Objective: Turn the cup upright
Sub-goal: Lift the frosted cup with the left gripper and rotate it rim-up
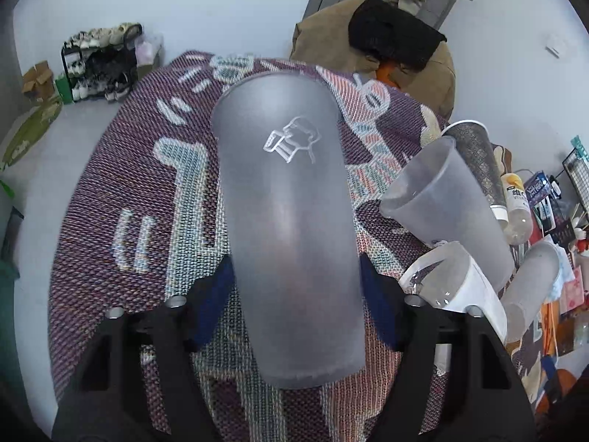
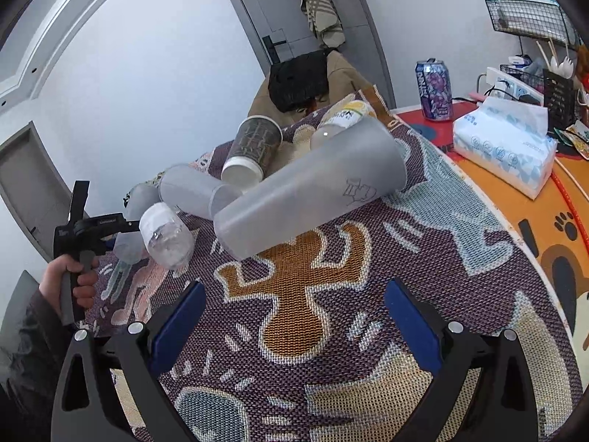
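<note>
The left hand-held gripper (image 1: 296, 287) has its blue pads closed against both sides of the frosted cup (image 1: 287, 221), gripping low on the body near the end closest to the camera. In the right wrist view the same cup (image 2: 313, 188) hangs tilted above the woven cloth (image 2: 331, 294), apparently clear of it, though contact at the lower end cannot be ruled out. The right hand-held gripper (image 2: 294, 316) stands wide open over the cloth with nothing between its fingers.

The step in hand looks like the turn itself. To do it well, the left wrist should roll slowly so the cup's base ends lowest, keep the squeeze light enough not to buckle the thin wall, and set the cup down on a flat stretch of cloth away from the pile of cups (image 2: 206, 191) just beyond.

Which end of the held cup is the open mouth is hard to tell in either view. The left gripper's fingertips are hidden behind the cup wall. Farther back, the cups overlap so their number is unclear. The bench (image 2: 552, 243) edge shows only at the right, beside a tissue pack (image 2: 504, 147) and a can (image 2: 434, 90).
</note>
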`<state>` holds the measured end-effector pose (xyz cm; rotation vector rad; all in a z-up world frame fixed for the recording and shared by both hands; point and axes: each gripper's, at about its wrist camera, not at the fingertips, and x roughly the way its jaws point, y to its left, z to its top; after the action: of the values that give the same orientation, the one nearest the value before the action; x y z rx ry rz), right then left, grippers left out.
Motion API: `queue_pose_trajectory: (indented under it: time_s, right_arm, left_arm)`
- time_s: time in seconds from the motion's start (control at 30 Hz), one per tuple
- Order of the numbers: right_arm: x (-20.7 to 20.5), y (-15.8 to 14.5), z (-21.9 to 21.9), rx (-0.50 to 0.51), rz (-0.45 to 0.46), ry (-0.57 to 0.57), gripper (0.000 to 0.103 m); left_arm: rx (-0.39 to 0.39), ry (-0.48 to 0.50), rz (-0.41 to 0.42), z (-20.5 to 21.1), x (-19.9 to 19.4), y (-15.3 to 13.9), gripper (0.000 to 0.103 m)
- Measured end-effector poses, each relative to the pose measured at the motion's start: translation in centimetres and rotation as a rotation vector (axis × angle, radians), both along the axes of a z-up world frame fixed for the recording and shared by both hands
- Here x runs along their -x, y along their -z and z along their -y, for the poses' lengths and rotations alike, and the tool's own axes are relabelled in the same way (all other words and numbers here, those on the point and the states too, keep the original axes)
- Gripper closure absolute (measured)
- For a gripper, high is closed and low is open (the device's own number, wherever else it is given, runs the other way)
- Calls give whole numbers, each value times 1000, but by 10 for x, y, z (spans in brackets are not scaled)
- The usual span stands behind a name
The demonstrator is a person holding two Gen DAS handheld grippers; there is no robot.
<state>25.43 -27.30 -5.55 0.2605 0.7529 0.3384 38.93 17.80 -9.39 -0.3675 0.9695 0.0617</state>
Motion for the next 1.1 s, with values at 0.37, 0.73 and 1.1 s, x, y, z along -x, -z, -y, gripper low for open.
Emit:
queue_pose_trajectory:
  time_s: [0.37,0.73,1.1]
  right_arm:
    - [10,-3,-2,-22,-1,-5,8]
    - [53,-26,10,-39,42,14,8]
    - [89,-36,20,-51,56,23,8]
  left_arm:
    - [-20,15,80,3,36,-43,40]
    - [-7,78,192,39,109,-93,40]
    - [67,83,240,70,178,-110,40]
